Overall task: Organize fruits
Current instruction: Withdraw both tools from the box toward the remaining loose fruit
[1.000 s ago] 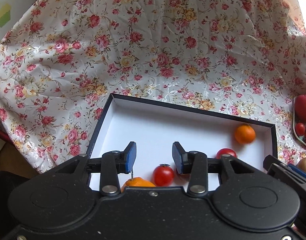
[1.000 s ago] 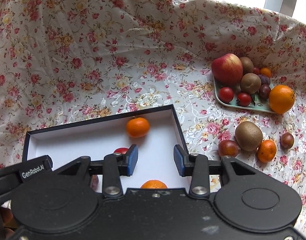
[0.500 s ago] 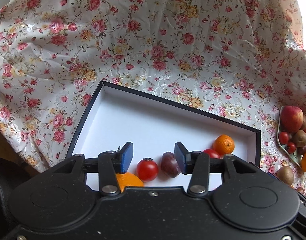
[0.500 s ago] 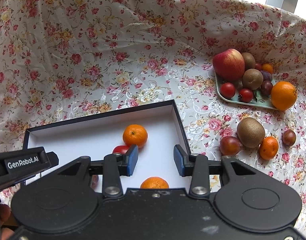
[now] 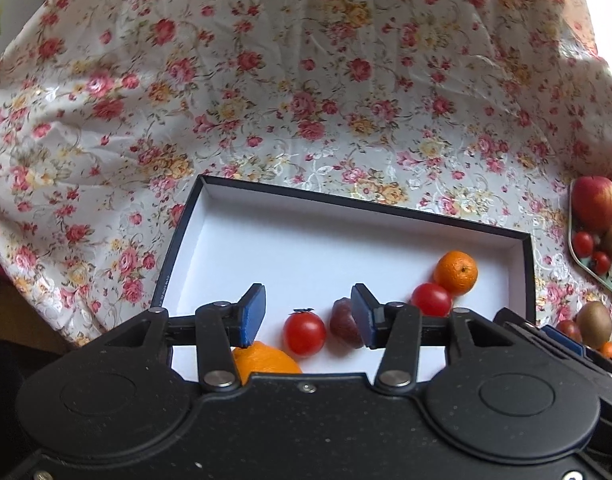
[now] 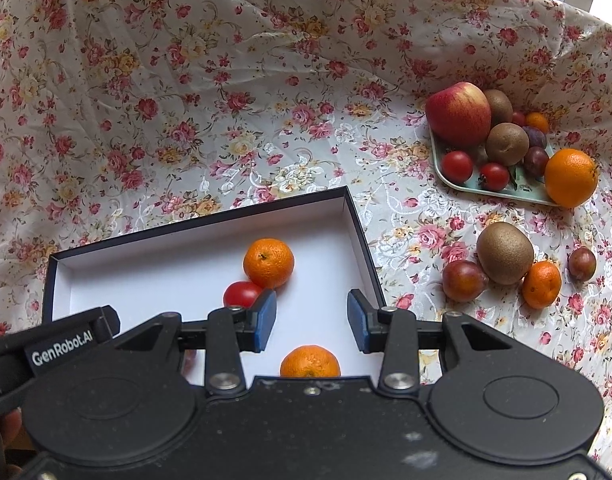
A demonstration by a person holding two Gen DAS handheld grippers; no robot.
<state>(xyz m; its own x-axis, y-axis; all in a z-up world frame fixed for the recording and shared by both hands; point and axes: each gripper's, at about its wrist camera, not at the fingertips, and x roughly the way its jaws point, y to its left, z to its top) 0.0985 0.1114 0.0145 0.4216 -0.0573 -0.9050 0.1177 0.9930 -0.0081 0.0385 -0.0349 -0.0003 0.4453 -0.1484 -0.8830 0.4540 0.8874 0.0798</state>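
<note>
The left gripper [image 5: 307, 314] hangs over the near part of the box [image 5: 385, 210], its jaws spread apart and holding nothing. The box is shallow, black outside and white inside, and rests on a flowered cloth [image 5: 266, 80]. Between the blue pads [image 5: 253, 312] in the left wrist view lie a cherry tomato [image 5: 304, 333] and, just to its right, a dark plum [image 5: 344, 322] that sits against the right pad; neither is clamped. A mandarin [image 5: 262, 360] lies partly hidden under the left finger at the near wall. Toward the right end of the box a second tomato [image 5: 431, 299] touches a second mandarin [image 5: 455, 273]. The right gripper [image 6: 310, 321] hangs over the right end of the same box, jaws likewise apart and empty, with a mandarin [image 6: 309, 361] below the gap. To the right, well apart from the box, a pale green tray [image 6: 501, 192] carries an apple [image 6: 458, 114], kiwis, tomatoes and plums, with an orange [image 6: 570, 177] at its corner. On the cloth between tray and gripper lie a kiwi [image 6: 505, 253], a large plum [image 6: 463, 280], a small mandarin [image 6: 541, 284] and a small plum [image 6: 581, 264].
</note>
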